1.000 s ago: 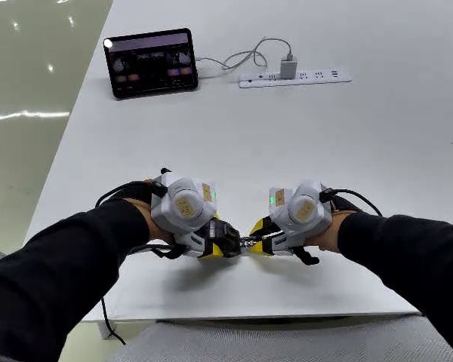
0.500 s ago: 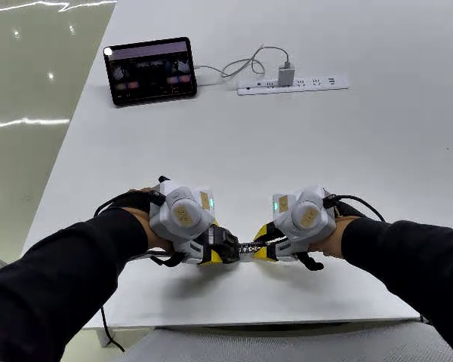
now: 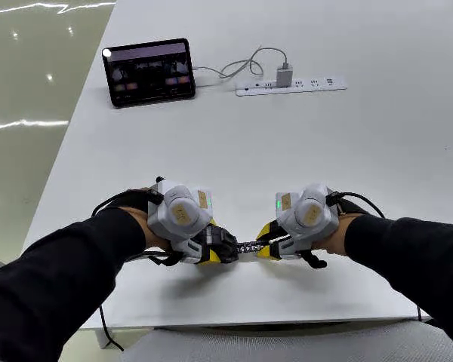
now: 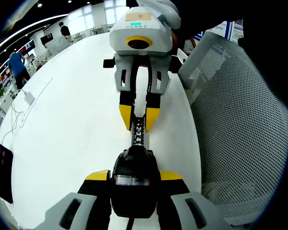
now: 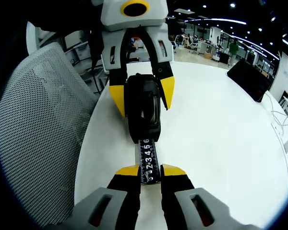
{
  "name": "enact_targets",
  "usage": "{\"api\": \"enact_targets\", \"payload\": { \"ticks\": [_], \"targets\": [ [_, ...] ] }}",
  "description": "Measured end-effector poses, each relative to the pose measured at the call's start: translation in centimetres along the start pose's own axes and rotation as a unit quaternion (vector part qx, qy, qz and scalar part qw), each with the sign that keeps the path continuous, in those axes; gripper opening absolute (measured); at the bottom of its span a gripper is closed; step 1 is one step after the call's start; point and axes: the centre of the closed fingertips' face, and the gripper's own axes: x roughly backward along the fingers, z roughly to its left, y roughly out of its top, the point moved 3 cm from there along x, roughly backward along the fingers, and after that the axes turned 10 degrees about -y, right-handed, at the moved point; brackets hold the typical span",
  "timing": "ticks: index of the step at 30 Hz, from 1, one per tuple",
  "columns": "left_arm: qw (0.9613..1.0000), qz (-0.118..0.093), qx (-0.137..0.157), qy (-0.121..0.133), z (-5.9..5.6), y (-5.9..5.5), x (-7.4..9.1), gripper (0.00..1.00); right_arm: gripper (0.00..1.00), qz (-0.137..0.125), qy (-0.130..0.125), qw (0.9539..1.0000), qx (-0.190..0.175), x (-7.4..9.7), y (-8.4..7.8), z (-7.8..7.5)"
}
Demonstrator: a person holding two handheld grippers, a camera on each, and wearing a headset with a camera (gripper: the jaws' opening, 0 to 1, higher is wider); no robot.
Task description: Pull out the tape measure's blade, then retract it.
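With the left gripper [image 4: 134, 173] clamped on the rigid tape measure case [image 5: 143, 108] at the near edge of the table [image 3: 302, 151] and the right gripper [image 5: 150, 171] pinching the tip of the blade [image 5: 148, 155], we judge that this thin, springy strip needs a firm, flat grip at its end.

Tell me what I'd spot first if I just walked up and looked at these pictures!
Your eye goes to the two grippers meeting near the front edge of the white table. The left gripper clamps a black tape measure, and the right gripper pinches its numbered blade, pulled out just a little way. Far back, a lit tablet stands beside a power strip.
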Motion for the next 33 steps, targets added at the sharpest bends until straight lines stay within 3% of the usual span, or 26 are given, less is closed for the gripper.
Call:
{"api": "enact_targets", "payload": {
  "ticks": [33],
  "targets": [
    [1.0,-0.002,-0.008,0.001,-0.2,0.1,-0.1,0.32,0.11,0.018,-0.005,0.9998,-0.008,1.1,-1.4,-0.1]
  ]
}}
